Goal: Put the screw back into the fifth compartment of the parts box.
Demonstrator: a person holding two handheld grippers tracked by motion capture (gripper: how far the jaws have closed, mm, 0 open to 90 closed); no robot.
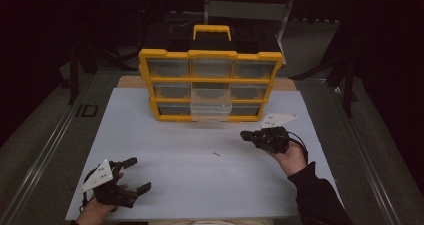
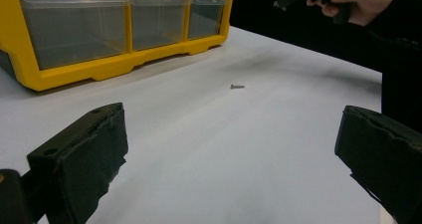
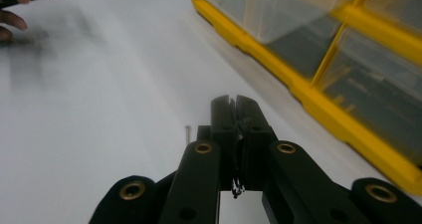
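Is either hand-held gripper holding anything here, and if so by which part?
Nothing is held. The right hand-held gripper is shut with nothing between its jaws; the left hand-held gripper is open. The small screw lies loose on the table.

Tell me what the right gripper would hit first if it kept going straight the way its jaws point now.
Probably bare white table. The right gripper, shut, points past the small screw beside its tip and along the yellow organizer, which stays off to the side. Depth is uncertain.
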